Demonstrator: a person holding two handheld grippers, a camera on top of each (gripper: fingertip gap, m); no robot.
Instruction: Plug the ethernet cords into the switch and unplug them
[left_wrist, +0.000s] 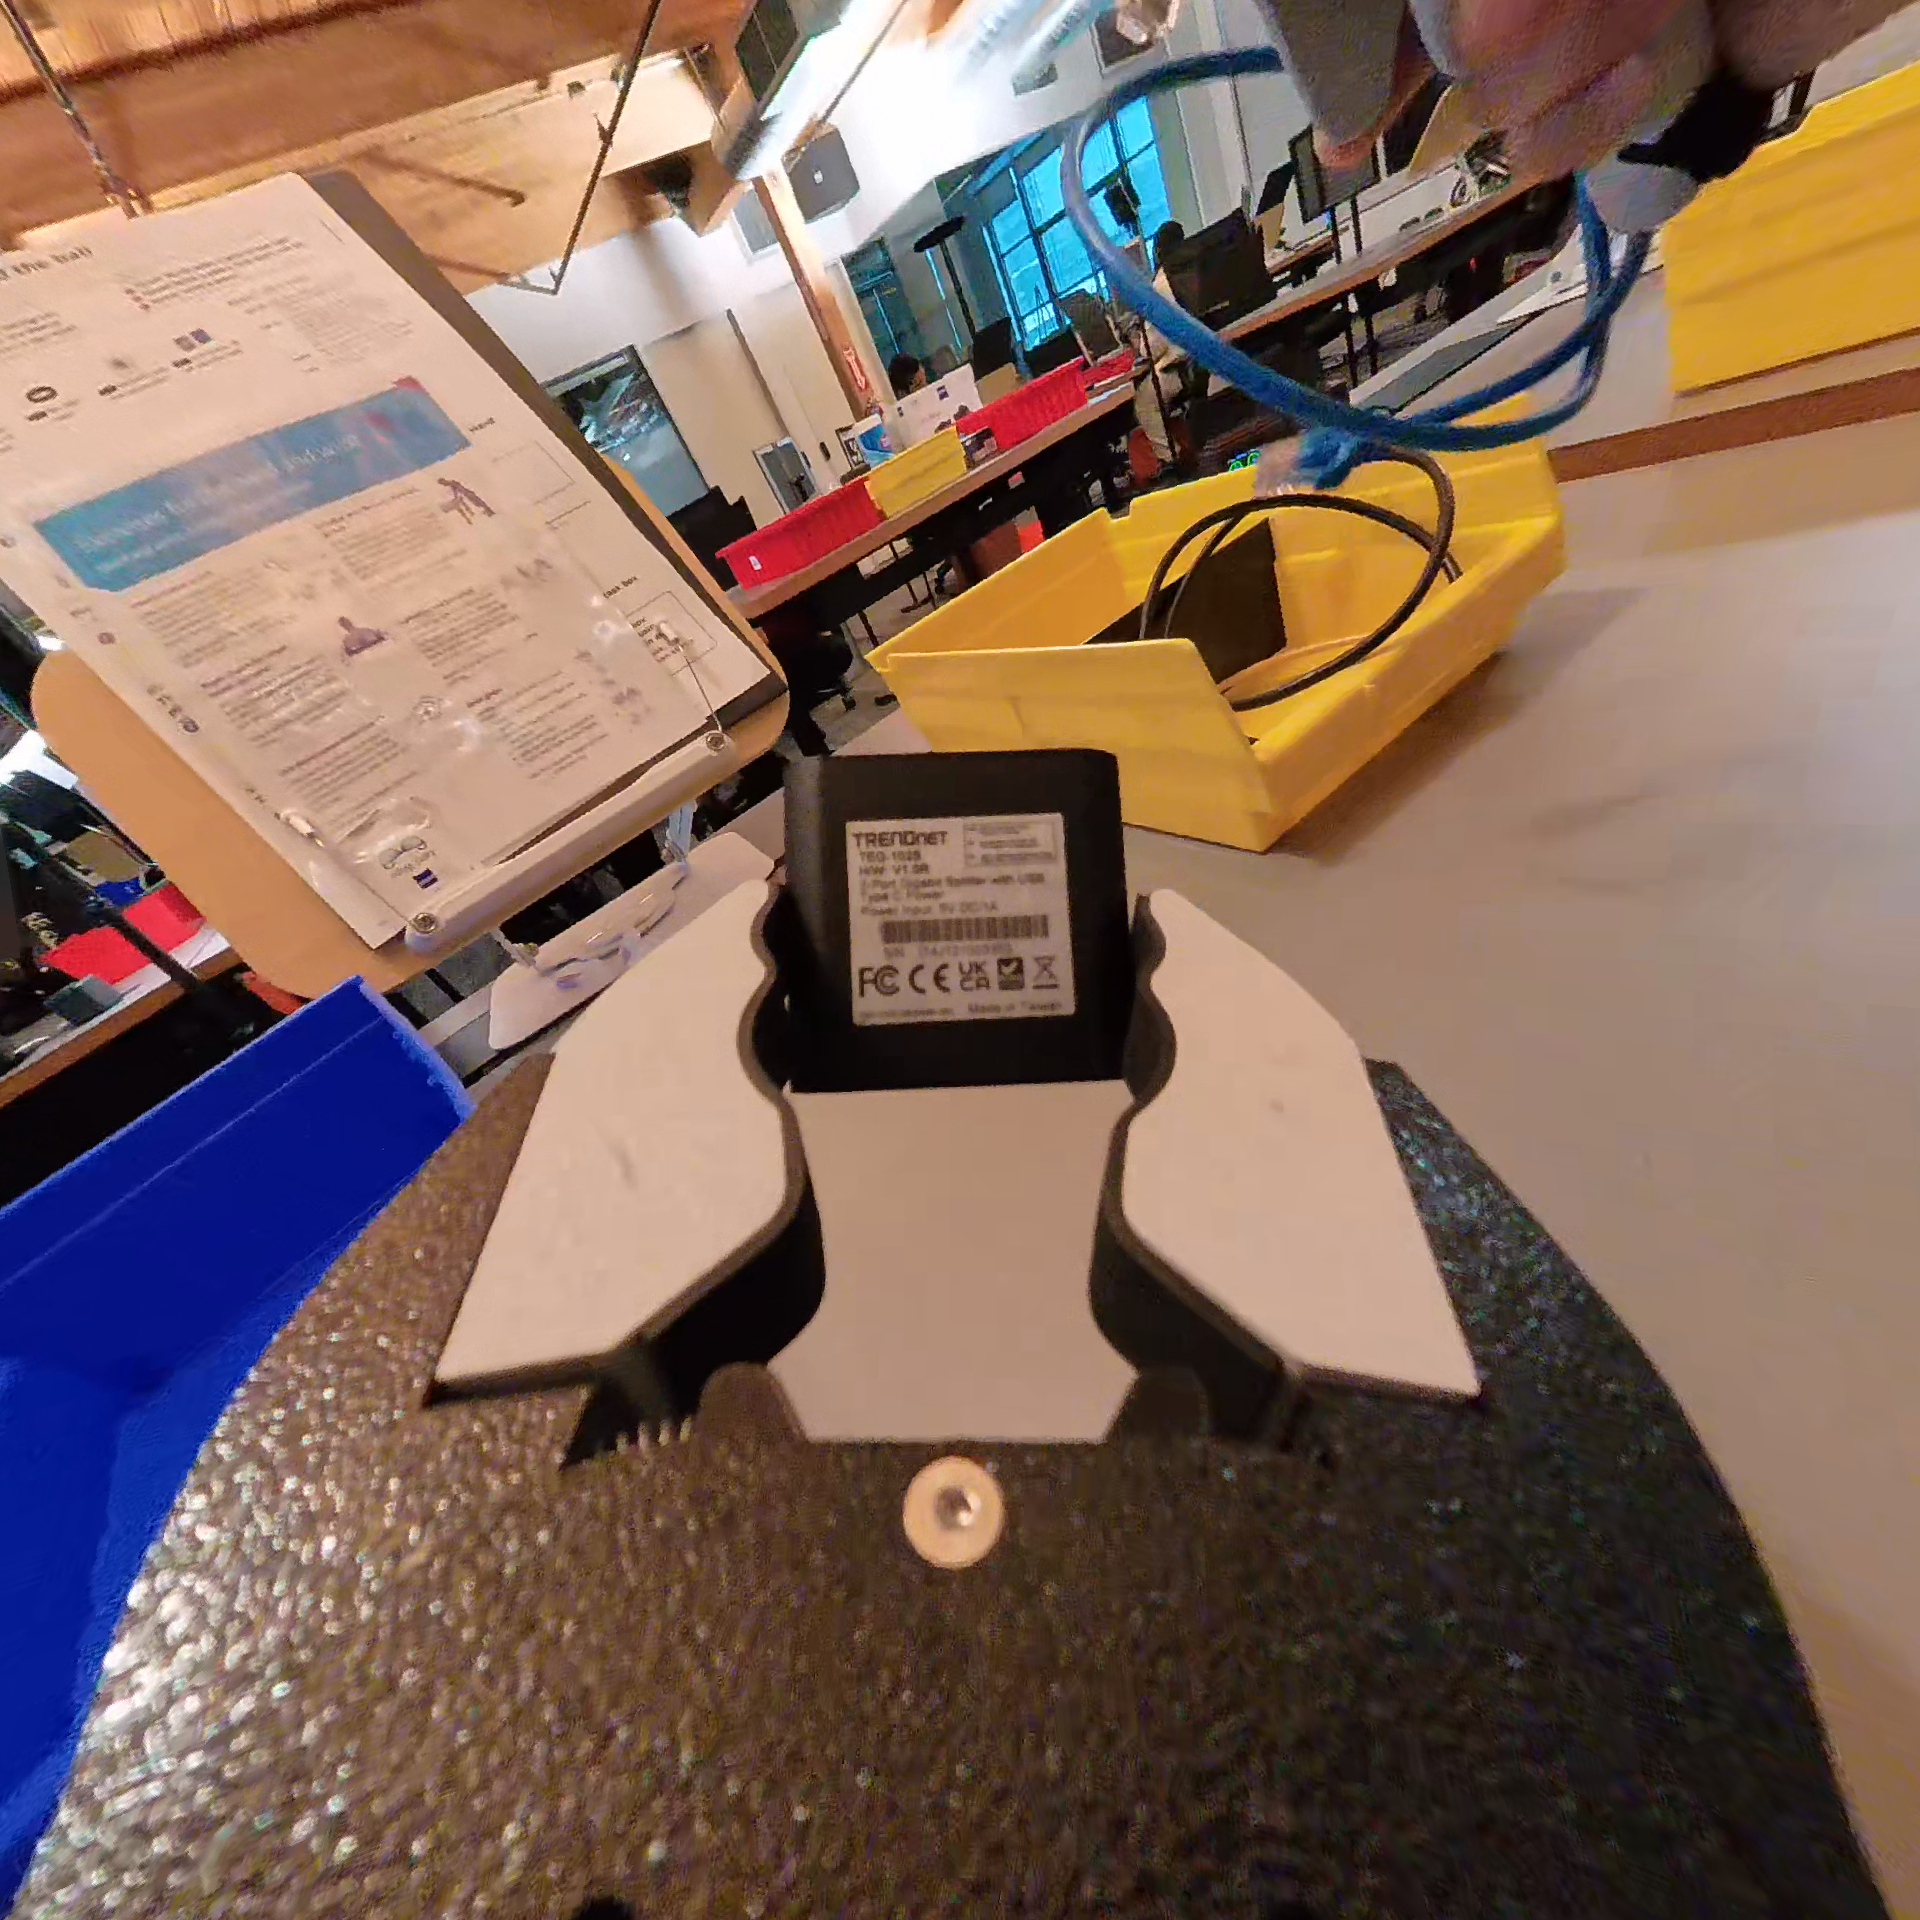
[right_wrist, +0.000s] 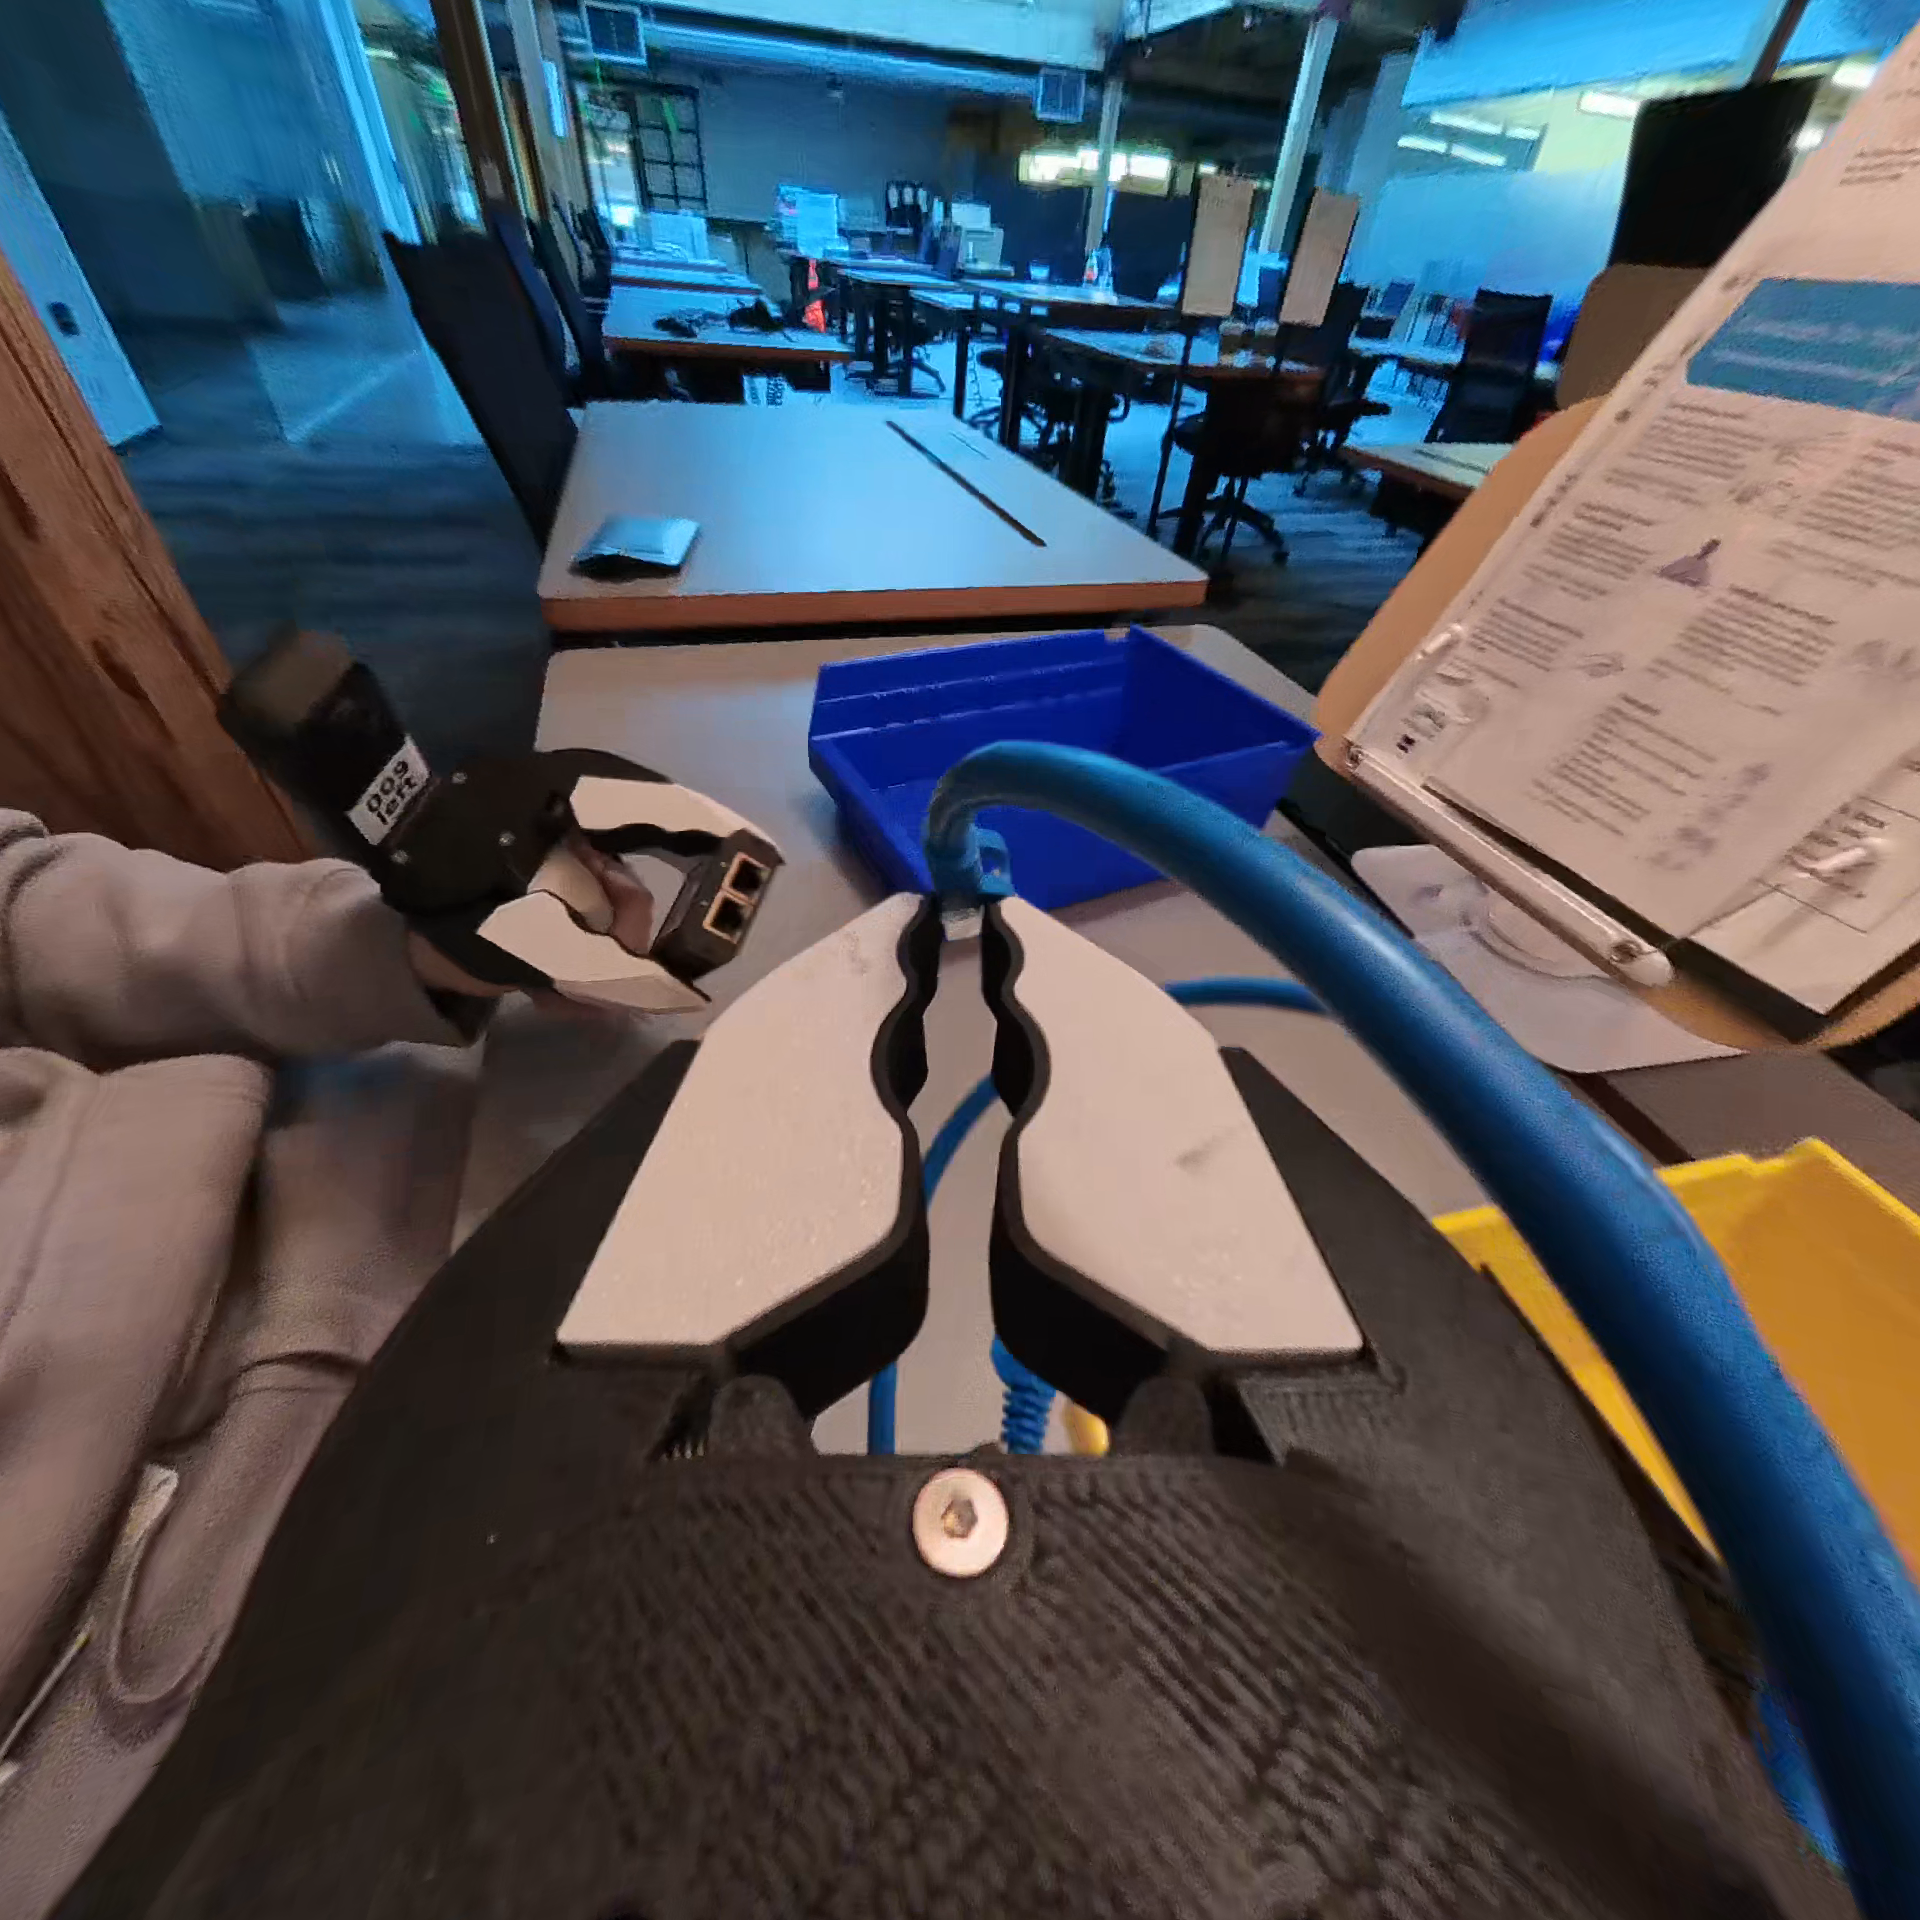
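Left wrist view: the left gripper (left_wrist: 951, 935) clamps the black switch (left_wrist: 951, 914), label side up. Right wrist view: the right gripper (right_wrist: 961, 920) pinches the blue cord (right_wrist: 1455, 997) at its plug; the switch's ports (right_wrist: 736, 896) lie well left, facing the plug.

blue bin (right_wrist: 1049, 748), yellow bin (left_wrist: 1195, 665), perhaps instruction sheet (left_wrist: 343, 561).

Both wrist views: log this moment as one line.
left hand-held gripper: shut on switch | right hand-held gripper: shut on blue ethernet cord plug | switch ports: empty | plug: apart from switch
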